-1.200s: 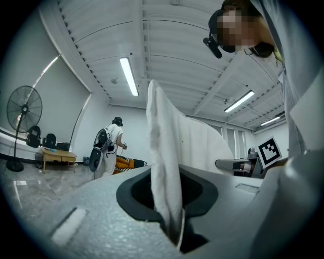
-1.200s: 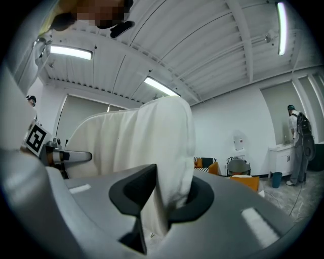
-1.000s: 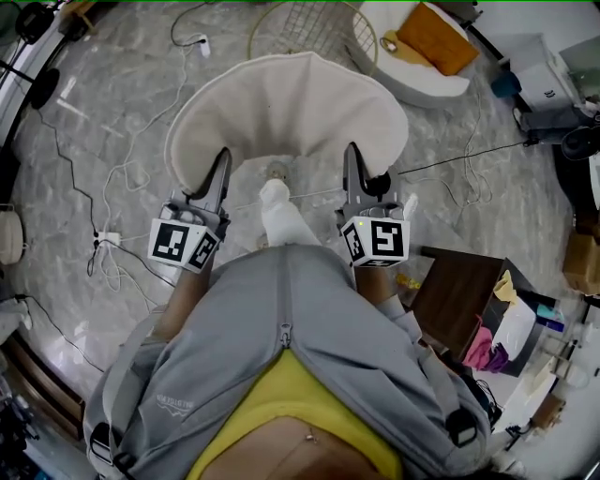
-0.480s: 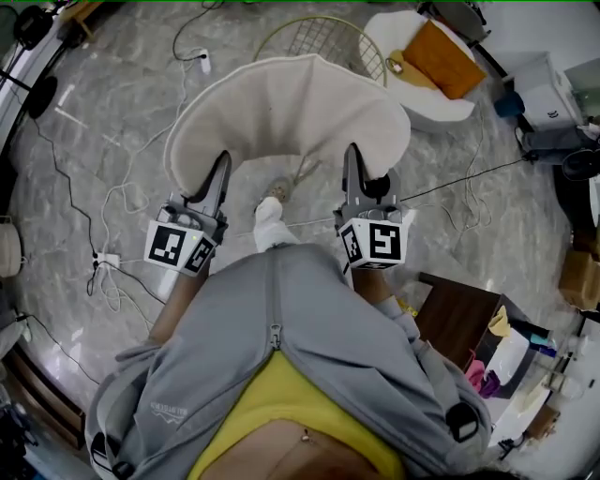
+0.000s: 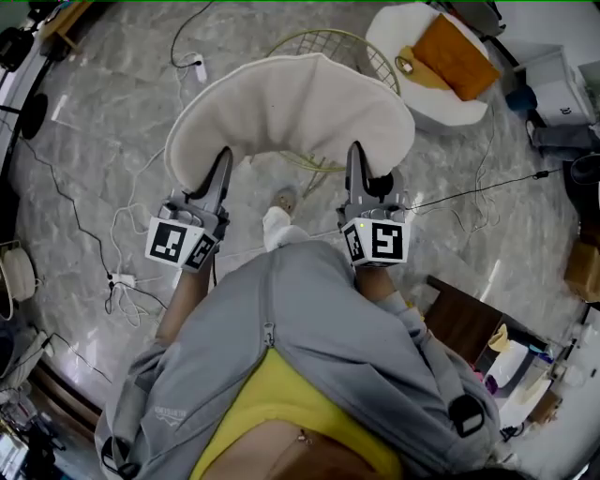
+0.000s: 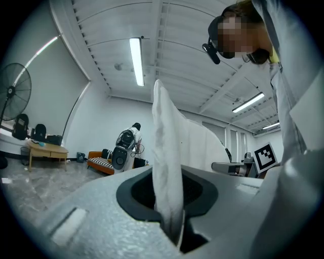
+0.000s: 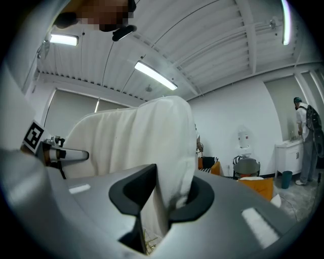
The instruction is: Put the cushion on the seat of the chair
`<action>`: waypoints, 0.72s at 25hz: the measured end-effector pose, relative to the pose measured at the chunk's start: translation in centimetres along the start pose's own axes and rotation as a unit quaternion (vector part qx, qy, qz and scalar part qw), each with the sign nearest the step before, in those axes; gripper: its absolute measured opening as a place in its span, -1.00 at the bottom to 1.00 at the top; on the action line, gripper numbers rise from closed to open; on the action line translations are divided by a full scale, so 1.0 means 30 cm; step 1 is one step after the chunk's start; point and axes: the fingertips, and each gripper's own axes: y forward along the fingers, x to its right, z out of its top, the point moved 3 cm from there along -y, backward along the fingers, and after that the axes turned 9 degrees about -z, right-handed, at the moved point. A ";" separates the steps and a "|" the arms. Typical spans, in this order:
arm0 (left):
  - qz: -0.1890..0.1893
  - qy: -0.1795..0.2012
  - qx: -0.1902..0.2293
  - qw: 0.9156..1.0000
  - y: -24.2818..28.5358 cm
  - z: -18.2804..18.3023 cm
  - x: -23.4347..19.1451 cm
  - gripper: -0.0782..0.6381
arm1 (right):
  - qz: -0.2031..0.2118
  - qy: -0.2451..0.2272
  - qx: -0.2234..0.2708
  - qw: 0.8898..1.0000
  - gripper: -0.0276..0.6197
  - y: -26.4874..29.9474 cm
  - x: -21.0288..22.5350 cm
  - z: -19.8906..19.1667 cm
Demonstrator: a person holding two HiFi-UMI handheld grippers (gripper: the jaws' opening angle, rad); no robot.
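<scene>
A thick, cream, kidney-shaped fabric cushion (image 5: 291, 103) hangs in the air ahead of the person, carried at its near edge by both tools; the left tool (image 5: 222, 161) pinches the cushion's left near corner and the right tool (image 5: 357, 157) pinches its right near corner, each with its marker cube toward the person; in the left gripper view the left tool (image 6: 173, 225) has its jaws nearly together with a thin fold of the cushion (image 6: 167, 152) clamped between them and rising upright above them; in the right gripper view the jaws of the right tool (image 7: 163, 205) press on a fatter roll of the cushion (image 7: 147, 136), which billows up and to the left; in the head view the cushion overlaps the near side of a round chair of gold wire (image 5: 333, 42) with a grid seat, whose far rim shows beyond the cushion and whose legs show under its near edge; whether the cushion touches the seat cannot be told, since it covers that part of the chair; just right of the wire chair stands a white tub armchair (image 5: 394, 28) holding an orange pillow (image 5: 457, 56); the grey marbled floor (image 5: 84, 150) carries loose white cables (image 5: 122, 202); a pale shoe (image 5: 284, 200) shows between the tools; a grey zipped jacket (image 5: 309, 347) fills the lower view, and a dark wooden bench (image 5: 464, 319) stands at lower right.
</scene>
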 end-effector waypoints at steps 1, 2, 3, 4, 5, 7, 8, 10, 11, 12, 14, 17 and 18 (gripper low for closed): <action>0.002 -0.003 -0.002 1.000 0.024 -0.001 -0.044 -0.60 | 0.003 -0.001 -0.002 1.000 -0.66 0.046 -0.007 -0.004; 0.003 -0.007 -0.003 1.000 0.049 -0.002 -0.086 -0.60 | 0.006 -0.003 -0.004 1.000 -0.66 0.090 -0.011 -0.007; 0.003 -0.010 -0.005 1.000 0.076 -0.003 -0.124 -0.60 | 0.008 -0.004 -0.005 1.000 -0.66 0.132 -0.011 -0.009; 0.002 -0.013 -0.007 1.000 0.105 -0.003 -0.157 -0.60 | 0.010 -0.006 -0.007 1.000 -0.66 0.169 -0.007 -0.011; 0.000 -0.015 -0.009 1.000 0.135 -0.004 -0.186 -0.60 | 0.009 -0.007 -0.008 1.000 -0.66 0.202 0.000 -0.012; -0.008 -0.021 -0.015 1.000 0.194 -0.009 -0.233 -0.60 | 0.003 -0.010 -0.012 1.000 -0.66 0.256 0.017 -0.018; -0.014 -0.025 -0.019 0.999 0.218 -0.016 -0.254 -0.60 | -0.002 -0.010 -0.015 1.000 -0.66 0.276 0.022 -0.026; -0.028 -0.029 -0.030 0.999 0.260 -0.033 -0.291 -0.60 | -0.013 -0.008 -0.023 1.000 -0.66 0.303 0.032 -0.048; -0.037 -0.030 -0.035 0.998 0.282 -0.041 -0.306 -0.60 | -0.021 -0.006 -0.026 0.999 -0.66 0.311 0.039 -0.059; -0.047 -0.031 -0.039 0.998 0.306 -0.050 -0.315 -0.60 | -0.030 -0.004 -0.028 0.999 -0.66 0.315 0.049 -0.068; -0.069 -0.035 -0.048 0.996 0.351 -0.071 -0.319 -0.60 | -0.050 -0.004 -0.032 0.998 -0.66 0.307 0.075 -0.084; -0.105 -0.048 -0.062 0.991 0.425 -0.109 -0.311 -0.60 | -0.081 -0.007 -0.039 0.996 -0.66 0.283 0.127 -0.106; -0.119 -0.051 -0.067 0.989 0.457 -0.121 -0.303 -0.60 | -0.093 -0.006 -0.041 0.995 -0.66 0.275 0.150 -0.112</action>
